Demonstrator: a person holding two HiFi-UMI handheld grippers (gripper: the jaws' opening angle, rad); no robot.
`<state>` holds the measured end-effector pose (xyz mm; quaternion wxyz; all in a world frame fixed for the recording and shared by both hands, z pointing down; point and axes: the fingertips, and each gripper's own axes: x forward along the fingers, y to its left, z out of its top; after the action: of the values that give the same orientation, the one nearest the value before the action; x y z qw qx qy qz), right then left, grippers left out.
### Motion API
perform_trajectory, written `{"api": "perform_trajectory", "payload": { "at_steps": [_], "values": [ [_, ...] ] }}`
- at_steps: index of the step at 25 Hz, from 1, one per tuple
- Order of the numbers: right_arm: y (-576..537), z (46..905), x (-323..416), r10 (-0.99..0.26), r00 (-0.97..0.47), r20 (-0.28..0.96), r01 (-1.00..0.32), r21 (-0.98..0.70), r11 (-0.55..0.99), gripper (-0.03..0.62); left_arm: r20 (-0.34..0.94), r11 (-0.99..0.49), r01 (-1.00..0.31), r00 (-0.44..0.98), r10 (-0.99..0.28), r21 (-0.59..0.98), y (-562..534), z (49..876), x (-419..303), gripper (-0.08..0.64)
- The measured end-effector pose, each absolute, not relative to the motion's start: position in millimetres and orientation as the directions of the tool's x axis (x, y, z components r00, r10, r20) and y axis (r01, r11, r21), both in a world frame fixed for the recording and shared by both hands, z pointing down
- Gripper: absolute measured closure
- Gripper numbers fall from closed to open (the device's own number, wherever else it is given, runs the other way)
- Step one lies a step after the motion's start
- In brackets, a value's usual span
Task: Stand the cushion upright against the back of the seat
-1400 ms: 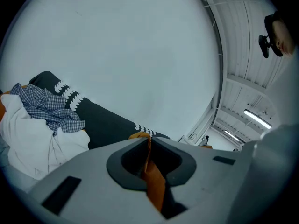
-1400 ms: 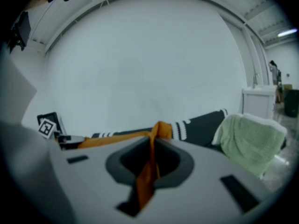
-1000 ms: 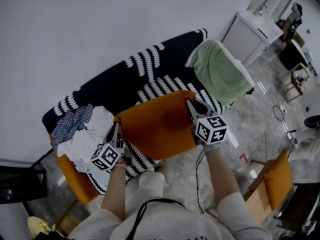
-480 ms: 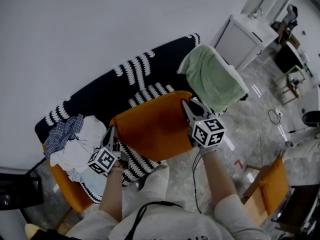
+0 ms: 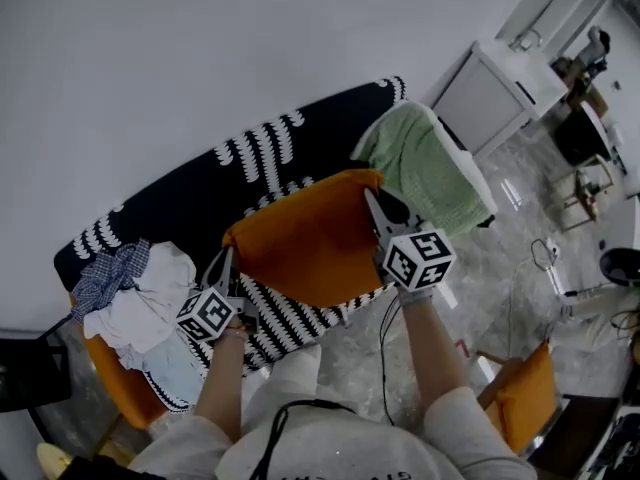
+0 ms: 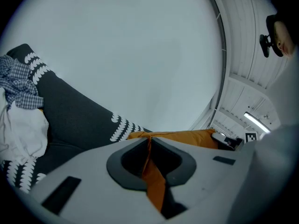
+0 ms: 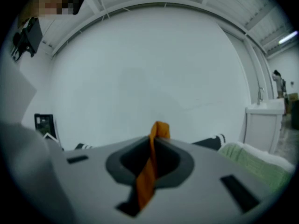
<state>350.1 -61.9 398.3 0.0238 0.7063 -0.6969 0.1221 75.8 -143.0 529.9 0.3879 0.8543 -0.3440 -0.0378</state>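
Cushion held between two tools above a sofa seat. I am gripping the orange square fabric cushion (image 5: pixel 310 238) at two opposite sides, one tool on each.

My left gripper (image 6: pixel 149 140) is pinching the cushion's left edge. Its jaws are standing almost together, with a thin fold of orange cloth pressed between the pads. My right gripper (image 7: pixel 153 141) is doing the same at the right edge, where a narrow strip of orange fabric is running up between the nearly closed jaws and poking out past their tips.

In the head view the cushion is hanging tilted over the seat of the black sofa with white scalloped stripes (image 5: pixel 190 183). Its broad face is turning up toward the camera and its far edge is lying close to the backrest. I cannot tell whether that edge is touching the backrest.

A green towel-like cloth (image 5: pixel 425 168) is draping over the sofa's right end, just beside my right tool. A heap of white and blue-checked clothes (image 5: pixel 135 303) is lying on the seat's left end, near my left tool.
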Motion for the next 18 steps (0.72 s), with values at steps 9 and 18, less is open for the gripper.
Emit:
{"api": "perform_trajectory", "payload": {
  "at_steps": [9,18],
  "values": [
    [-132.0,377.4,407.5,-0.979,-0.028,0.204,-0.999,-0.024,0.024,0.549,0.22,-0.452,-0.56,0.763,-0.608,0.695,-189.6,544.0,157.8,0.512],
    [-173.4,414.3,371.1,-0.943,-0.216,0.252,-0.974,0.01,0.226,0.549,0.42,-0.343,-0.682,0.692,-0.587,0.646,-201.8,622.6,146.6,0.511]
  ]
}}
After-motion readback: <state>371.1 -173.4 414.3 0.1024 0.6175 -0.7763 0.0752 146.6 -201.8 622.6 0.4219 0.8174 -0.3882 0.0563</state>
